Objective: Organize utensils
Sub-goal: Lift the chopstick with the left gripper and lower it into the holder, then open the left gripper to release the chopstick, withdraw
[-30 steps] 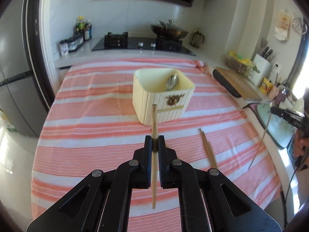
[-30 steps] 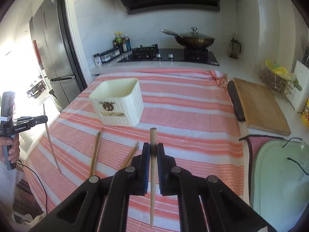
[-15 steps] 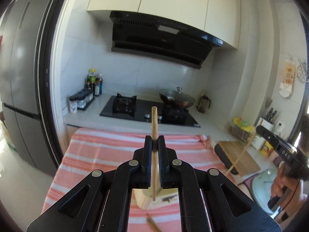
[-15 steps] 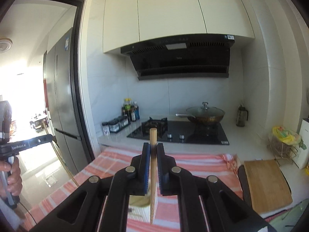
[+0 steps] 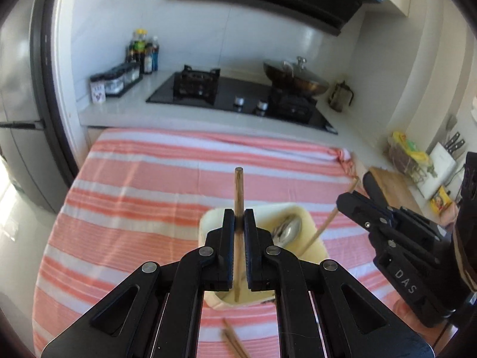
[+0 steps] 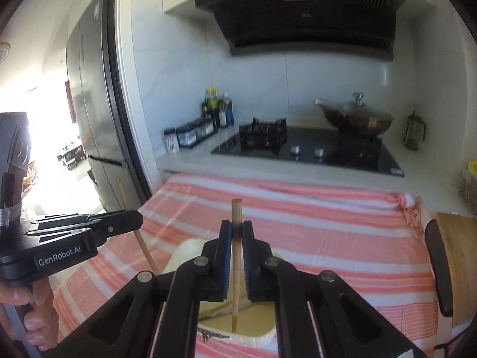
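My left gripper [image 5: 238, 219] is shut on a wooden chopstick [image 5: 238, 191] held upright, its lower tip inside the cream utensil box [image 5: 316, 250]. A metal spoon [image 5: 287, 229] lies in the box. My right gripper [image 6: 236, 231] is shut on a second chopstick [image 6: 236, 211], its tip also down inside the box [image 6: 256, 338]. The right gripper shows in the left wrist view [image 5: 350, 201] with its chopstick slanting into the box. The left gripper shows in the right wrist view [image 6: 131, 217] with its chopstick. Two loose chopsticks [image 5: 234, 343] lie on the striped cloth in front of the box.
The table wears a pink-and-white striped cloth [image 5: 143, 197]. Behind it stand a black hob [image 5: 238, 95] with a lidded wok [image 5: 295, 77], bottles and jars [image 5: 143, 53]. A wooden cutting board [image 6: 459, 265] and a knife block [image 5: 444, 161] are on the right; a fridge [image 6: 92, 125] is on the left.
Both grippers tilted up off the table, then came down over the box. The chopstick tips now sit inside the box, and the two grippers are close together.
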